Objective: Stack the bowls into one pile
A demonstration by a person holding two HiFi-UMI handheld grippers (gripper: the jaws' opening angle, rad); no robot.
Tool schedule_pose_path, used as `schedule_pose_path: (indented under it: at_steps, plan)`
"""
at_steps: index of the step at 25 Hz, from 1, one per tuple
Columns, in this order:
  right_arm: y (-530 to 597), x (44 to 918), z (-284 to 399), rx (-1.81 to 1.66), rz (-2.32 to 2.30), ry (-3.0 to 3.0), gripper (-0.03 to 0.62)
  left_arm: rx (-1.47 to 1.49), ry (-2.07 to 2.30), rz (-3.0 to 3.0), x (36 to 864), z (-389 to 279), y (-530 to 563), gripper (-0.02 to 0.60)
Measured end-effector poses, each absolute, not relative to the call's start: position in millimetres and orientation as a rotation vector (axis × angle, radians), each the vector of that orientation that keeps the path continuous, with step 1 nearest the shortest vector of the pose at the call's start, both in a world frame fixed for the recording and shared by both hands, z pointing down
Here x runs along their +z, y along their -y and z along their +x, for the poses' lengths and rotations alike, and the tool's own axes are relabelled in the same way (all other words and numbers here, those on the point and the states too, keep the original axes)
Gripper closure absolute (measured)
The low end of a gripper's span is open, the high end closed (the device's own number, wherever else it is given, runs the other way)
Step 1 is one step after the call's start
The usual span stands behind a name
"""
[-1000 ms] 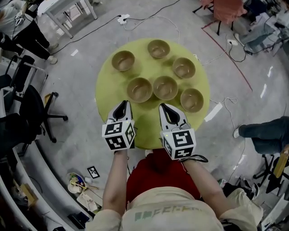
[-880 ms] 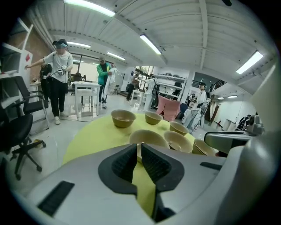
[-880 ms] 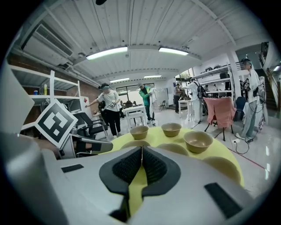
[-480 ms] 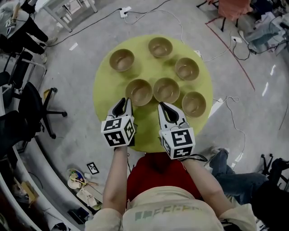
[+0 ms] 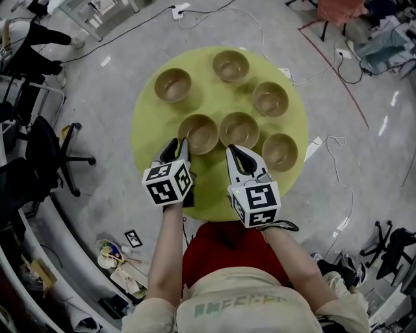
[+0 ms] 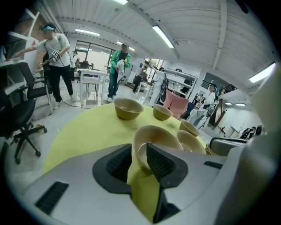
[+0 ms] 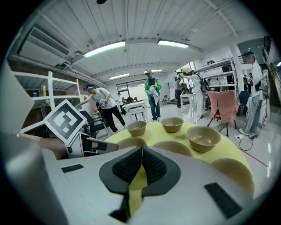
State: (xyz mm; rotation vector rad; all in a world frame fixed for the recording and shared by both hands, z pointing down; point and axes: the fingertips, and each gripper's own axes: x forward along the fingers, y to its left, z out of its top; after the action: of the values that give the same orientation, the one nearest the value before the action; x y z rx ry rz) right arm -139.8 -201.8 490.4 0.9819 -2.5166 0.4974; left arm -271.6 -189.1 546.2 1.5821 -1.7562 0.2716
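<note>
Six tan bowls stand apart on the round yellow-green table. My left gripper is at the near-left rim of the nearest left bowl. In the left gripper view that bowl has its rim between the jaws of the left gripper, one jaw outside and one inside, with a gap still showing. My right gripper is shut and empty, just short of the middle bowl. Its tips meet over the table. The other bowls lie farther back and right.
A black office chair stands left of the table. Cables run over the floor behind it. Floor clutter lies near left, and a chair base at the right. Several people stand far off.
Both grippers have moved forward toward the near bowls. The left one has reached the rim of the nearest left bowl. A person's legs at the right are gone.
</note>
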Motion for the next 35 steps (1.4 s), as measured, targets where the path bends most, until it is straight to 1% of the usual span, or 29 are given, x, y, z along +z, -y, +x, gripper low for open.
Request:
schedule_pose_path:
  at_steps: [16,22,26,35]
  plan:
    - [218,504,-147,0.515,0.964,2.493,0.557,0.261,1.720,1.496,566,-274,203,0.486]
    - [217,503,-143,0.513,0.978,2.492,0.557,0.232,1.737,1.450,569,-275,202,0.531]
    - [215,500,-142,0.507,0.987,2.489,0.557,0.230,1.738,1.439,569,-276,199,0.546]
    - [200,492,-145,0.492,0.998,2.495,0.557,0.206,1.761,1.433,559,-283,182,0.551]
